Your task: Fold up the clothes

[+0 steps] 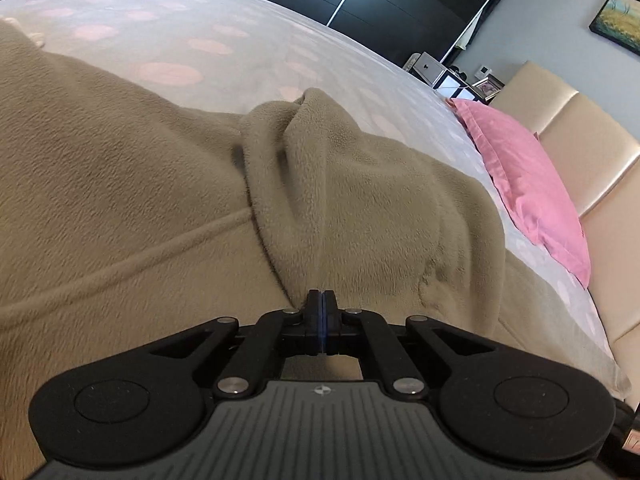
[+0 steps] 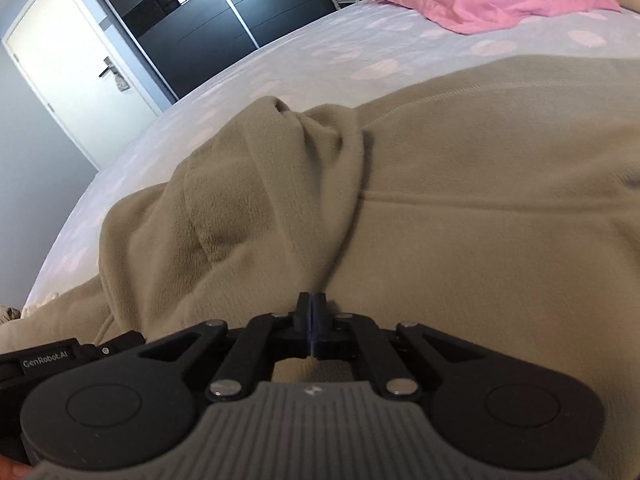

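Observation:
A tan fleece garment (image 1: pixel 120 184) lies spread over the bed and fills most of both views. In the left wrist view, a bunched fold (image 1: pixel 320 168) rises in a ridge that runs straight into my left gripper (image 1: pixel 322 294), whose jaws are shut on the fleece. In the right wrist view the same garment (image 2: pixel 480 200) has a gathered fold (image 2: pixel 280 168). That fold draws down to my right gripper (image 2: pixel 311 298), also shut, with fleece fuzz showing at its tips. Seams cross the flat part of the garment in both views.
The bed sheet (image 1: pixel 200 32) is pale with pink spots. A pink pillow (image 1: pixel 528 184) lies by a cream padded headboard (image 1: pixel 580 128). A dark wardrobe (image 2: pixel 200 20) and a white door (image 2: pixel 76 64) stand beyond the bed. A black device labelled GenRobot.AI (image 2: pixel 48 360) shows at lower left.

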`<state>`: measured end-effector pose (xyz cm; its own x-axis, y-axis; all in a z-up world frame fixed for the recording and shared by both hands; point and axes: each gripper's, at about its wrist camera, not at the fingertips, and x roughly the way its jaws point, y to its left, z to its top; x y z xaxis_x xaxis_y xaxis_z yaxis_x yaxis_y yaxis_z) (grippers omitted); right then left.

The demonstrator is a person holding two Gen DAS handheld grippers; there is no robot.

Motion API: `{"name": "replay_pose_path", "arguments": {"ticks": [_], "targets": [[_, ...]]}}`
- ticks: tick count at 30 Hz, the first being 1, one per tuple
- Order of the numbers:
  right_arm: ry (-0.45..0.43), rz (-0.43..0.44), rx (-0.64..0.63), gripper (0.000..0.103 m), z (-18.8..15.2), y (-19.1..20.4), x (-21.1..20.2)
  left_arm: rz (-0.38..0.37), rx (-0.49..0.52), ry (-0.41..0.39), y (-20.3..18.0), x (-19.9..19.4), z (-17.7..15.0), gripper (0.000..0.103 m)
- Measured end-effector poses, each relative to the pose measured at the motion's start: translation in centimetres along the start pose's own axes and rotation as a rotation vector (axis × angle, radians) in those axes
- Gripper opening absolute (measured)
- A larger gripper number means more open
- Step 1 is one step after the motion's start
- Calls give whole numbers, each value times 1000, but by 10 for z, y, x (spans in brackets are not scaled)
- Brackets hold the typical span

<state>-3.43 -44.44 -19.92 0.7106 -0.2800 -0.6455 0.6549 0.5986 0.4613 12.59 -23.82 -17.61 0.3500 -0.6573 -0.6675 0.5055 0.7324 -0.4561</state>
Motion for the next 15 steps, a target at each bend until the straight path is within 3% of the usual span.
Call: {"name": "replay_pose_path", "arguments": {"ticks": [2, 6, 9, 11, 15], "targets": [[-5, 4, 6, 7, -5, 1, -7, 13, 19, 4, -3, -8, -6, 2], [-11, 5, -56, 11, -7, 12, -25, 77, 154, 2, -21, -24, -13, 4], [-18, 10, -71, 28, 4, 14, -40, 102, 202, -19, -33, -39, -12, 6], [-22, 25, -78, 29, 15, 13, -52, 114, 213, -32, -39, -49, -9, 6], [-30, 34, -174, 42, 39, -2, -83, 152, 275, -54, -44, -76, -2, 6]]}}
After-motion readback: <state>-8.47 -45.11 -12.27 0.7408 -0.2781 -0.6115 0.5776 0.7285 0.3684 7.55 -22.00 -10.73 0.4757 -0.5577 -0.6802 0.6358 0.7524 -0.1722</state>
